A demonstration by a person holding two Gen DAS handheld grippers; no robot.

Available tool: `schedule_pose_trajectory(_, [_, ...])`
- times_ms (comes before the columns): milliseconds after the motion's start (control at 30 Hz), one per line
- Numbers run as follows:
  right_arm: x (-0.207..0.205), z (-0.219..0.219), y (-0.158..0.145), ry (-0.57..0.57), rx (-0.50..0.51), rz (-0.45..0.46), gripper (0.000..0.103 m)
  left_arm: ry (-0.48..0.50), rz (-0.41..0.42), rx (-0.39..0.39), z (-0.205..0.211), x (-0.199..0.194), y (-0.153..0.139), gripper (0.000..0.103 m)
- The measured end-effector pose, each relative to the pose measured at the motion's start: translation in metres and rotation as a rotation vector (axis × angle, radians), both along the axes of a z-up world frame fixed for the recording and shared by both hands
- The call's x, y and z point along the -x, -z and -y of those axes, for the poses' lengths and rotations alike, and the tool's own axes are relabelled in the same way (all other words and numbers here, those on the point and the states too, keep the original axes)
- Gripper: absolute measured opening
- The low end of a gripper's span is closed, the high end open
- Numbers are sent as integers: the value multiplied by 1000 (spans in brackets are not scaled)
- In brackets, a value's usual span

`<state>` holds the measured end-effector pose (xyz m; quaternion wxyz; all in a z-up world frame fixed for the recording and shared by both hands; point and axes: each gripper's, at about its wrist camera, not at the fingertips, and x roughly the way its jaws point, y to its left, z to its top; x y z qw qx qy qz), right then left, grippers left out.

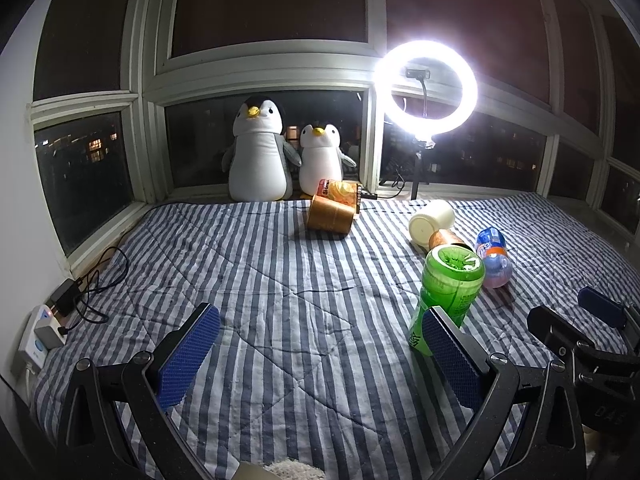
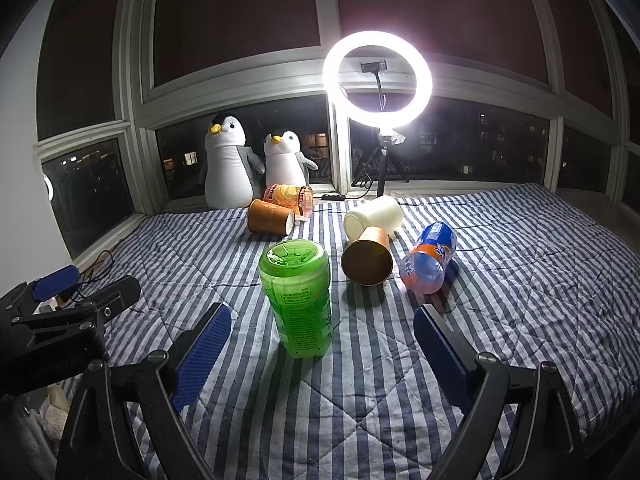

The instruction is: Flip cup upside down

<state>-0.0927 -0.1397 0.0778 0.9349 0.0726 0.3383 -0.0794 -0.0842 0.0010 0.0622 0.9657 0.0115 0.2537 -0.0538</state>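
A green plastic cup-like bottle [image 2: 297,298] stands base-up on the striped blanket [image 2: 500,300], just ahead of my open right gripper [image 2: 322,320], slightly left of its middle. It also shows in the left wrist view [image 1: 446,296], partly behind the right finger of my open, empty left gripper [image 1: 320,322]. A brown paper cup [image 2: 368,258] lies on its side with its mouth toward me. A white cup [image 2: 374,216] lies on its side behind it. Another brown paper cup [image 2: 270,218] lies further back left.
An orange soda bottle [image 2: 430,258] lies right of the cups. A yellow-labelled bottle [image 2: 289,197], two plush penguins [image 2: 228,162] and a lit ring light [image 2: 378,82] on a tripod stand by the window. A power strip with cables [image 1: 52,320] lies at the blanket's left edge.
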Motion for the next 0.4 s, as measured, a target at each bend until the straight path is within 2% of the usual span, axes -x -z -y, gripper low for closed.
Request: schedule_pose_trajectory(400, [-1,2,4,-2,-3,-10,90,4,10,-14,3,1,1,102])
